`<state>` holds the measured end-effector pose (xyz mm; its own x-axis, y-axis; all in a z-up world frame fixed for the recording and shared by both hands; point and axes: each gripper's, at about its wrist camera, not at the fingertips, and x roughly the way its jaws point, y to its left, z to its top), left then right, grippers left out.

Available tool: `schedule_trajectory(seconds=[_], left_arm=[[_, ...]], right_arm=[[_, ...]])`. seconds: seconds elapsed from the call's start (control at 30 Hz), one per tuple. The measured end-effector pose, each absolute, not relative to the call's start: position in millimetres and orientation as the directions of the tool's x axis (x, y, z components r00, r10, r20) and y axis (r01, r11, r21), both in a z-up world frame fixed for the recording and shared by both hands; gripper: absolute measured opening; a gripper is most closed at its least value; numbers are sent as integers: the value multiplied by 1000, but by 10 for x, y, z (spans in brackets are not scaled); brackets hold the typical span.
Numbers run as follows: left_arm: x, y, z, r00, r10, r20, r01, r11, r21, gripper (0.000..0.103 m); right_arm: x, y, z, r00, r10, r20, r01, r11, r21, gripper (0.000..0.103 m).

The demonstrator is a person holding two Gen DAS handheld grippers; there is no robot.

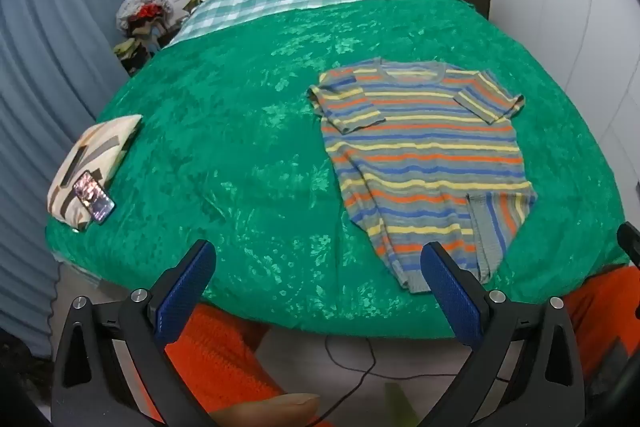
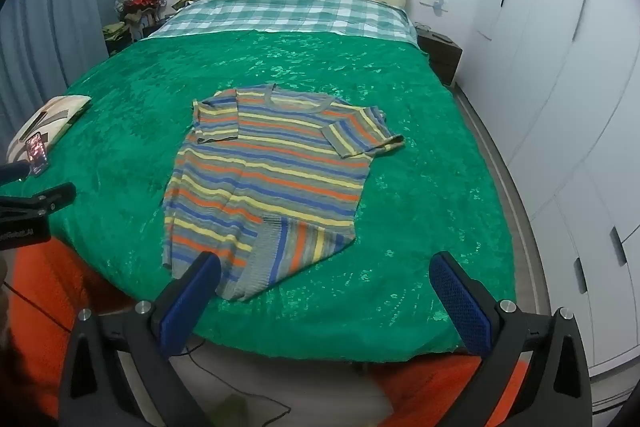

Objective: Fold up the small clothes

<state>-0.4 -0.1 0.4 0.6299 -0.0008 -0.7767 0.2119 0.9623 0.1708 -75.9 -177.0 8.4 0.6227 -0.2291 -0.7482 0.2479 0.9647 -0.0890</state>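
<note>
Shirt [image 2: 272, 179] lies spread on the green bed [image 2: 420, 247], collar toward the headboard, hem toward the person — its long axis runs straight away from both tongs. Right tongs [image 2: 324, 277] hang wide open and empty, nearest the turned-up hem corner; left tongs [image 1: 318, 263] — also open, empty — sit off the hem's left side.

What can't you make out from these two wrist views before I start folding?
- Striped shirt: near hem partly behind a left gripper finger; in the right wrist view, behind a right gripper finger.
- Phone screen: too small, glary.
- Clutter beside the bed: too small to identify.
</note>
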Motion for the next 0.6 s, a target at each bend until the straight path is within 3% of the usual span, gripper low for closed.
schedule_trajectory(seconds=[0.6], left_arm=[[15, 17, -61, 602, 4, -798, 217, 962, 168, 102]], right_arm=[[-752, -1708, 13, 616, -233, -753, 243, 965, -99, 103]])
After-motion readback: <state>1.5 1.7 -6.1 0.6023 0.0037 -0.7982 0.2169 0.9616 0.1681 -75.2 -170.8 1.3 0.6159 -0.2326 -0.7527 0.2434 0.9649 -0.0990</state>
